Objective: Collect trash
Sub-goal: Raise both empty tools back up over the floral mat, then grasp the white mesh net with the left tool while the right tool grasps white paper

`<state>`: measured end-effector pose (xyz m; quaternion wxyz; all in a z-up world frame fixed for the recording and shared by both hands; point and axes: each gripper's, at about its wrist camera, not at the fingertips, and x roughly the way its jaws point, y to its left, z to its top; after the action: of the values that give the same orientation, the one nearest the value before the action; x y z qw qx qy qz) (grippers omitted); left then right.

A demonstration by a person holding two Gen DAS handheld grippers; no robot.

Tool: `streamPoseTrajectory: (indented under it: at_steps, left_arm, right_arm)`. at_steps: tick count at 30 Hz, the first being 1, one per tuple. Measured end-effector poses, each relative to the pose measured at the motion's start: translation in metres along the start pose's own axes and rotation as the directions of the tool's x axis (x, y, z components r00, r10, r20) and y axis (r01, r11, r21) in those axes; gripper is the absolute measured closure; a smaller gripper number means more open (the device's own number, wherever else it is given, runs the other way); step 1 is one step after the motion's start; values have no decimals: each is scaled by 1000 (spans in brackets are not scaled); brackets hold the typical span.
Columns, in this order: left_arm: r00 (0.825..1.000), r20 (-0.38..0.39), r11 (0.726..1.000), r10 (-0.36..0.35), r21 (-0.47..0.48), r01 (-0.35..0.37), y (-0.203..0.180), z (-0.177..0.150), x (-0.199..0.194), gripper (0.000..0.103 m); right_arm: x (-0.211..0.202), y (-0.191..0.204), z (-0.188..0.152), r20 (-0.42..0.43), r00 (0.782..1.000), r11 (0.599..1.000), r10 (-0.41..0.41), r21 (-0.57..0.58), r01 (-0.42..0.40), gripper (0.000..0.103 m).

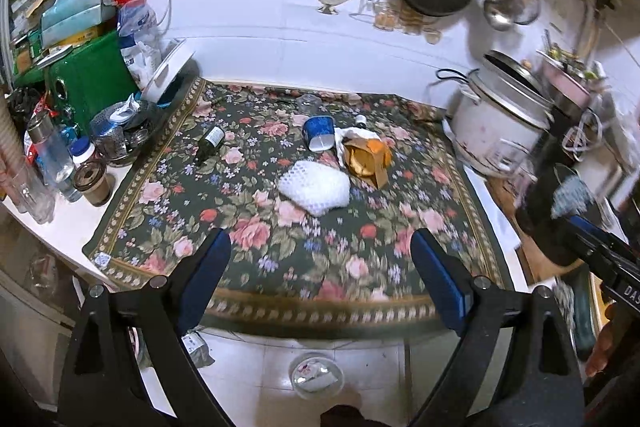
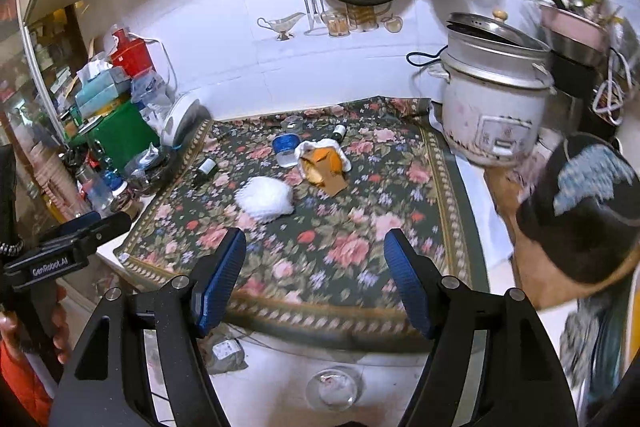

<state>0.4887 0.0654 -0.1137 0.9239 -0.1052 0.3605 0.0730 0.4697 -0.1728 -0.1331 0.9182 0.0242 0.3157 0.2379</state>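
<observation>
Litter lies on a floral cloth (image 1: 304, 251) over the table: a white foam net (image 1: 314, 193), a crumpled orange-brown paper wrapper (image 1: 366, 159), a tipped blue cup (image 1: 319, 133), a dark little bottle (image 1: 210, 143) on its side, and a small white-capped bottle (image 1: 361, 121). My left gripper (image 1: 320, 259) hovers open over the cloth's near edge, with nothing between its blue pads. The right wrist view shows the same foam net (image 2: 264, 201), wrapper (image 2: 324, 163) and cup (image 2: 286, 147). There my right gripper (image 2: 314, 259) is open too, empty, well short of the net.
A white rice cooker (image 2: 492, 107) stands at the table's right. A green box (image 1: 92, 79), tissues, jars and bottles crowd the left. A wok and ladles hang on the wall. On the floor below the near edge sit a clear round container (image 1: 317, 375) and a crumpled packet (image 1: 196, 345).
</observation>
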Motion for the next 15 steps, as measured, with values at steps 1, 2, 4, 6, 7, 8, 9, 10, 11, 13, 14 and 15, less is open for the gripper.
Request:
streamPoseTrajectory:
  at_steps: [1, 2, 4, 6, 7, 8, 9, 10, 11, 13, 14, 15]
  left_arm:
    - [1000, -3, 1000, 15, -11, -15, -3, 4, 9, 12]
    - [1000, -6, 1000, 25, -18, -25, -5, 7, 16, 12]
    - [999, -23, 998, 44, -35, -45, -7, 10, 32, 12]
    - [997, -52, 997, 53, -51, -56, -6, 14, 48, 12]
    - [996, -72, 996, 59, -62, -64, -4, 16, 59, 12]
    - [994, -89, 995, 61, -72, -68, -2, 17, 67, 12]
    - [993, -106, 994, 58, -81, -67, 0, 20, 77, 12]
    - [991, -126, 994, 52, -88, -64, 3, 22, 88, 12]
    - [988, -144, 994, 51, -90, -65, 5, 24, 98, 12]
    - [983, -173, 993, 55, -92, -72, 10, 30, 120, 12]
    - [982, -180, 993, 57, -91, -75, 13, 33, 128, 12]
    - [980, -189, 993, 57, -93, -75, 18, 37, 139, 12]
  right_arm:
    - [5, -6, 4, -2, 1000, 1000, 5, -7, -5, 35]
    - [9, -11, 8, -3, 1000, 1000, 8, -16, -8, 35]
    - [19, -20, 14, -14, 1000, 1000, 3, -30, -4, 35]
    - [31, -28, 19, -30, 1000, 999, 7, -33, -8, 35]
    - [36, -31, 20, -37, 999, 1000, 9, -29, -10, 35]
    - [43, -34, 22, -47, 999, 1000, 15, -23, -17, 35]
    - [50, -37, 23, -58, 998, 1000, 21, -17, -22, 35]
    - [58, -39, 25, -71, 997, 1000, 22, -12, -23, 35]
    - [65, -42, 28, -82, 996, 1000, 22, -9, -23, 35]
    - [82, -44, 33, -114, 993, 1000, 24, -2, -24, 35]
    - [88, -46, 36, -118, 993, 1000, 24, 1, -24, 35]
    - [97, -43, 38, -129, 991, 1000, 30, 9, -29, 35]
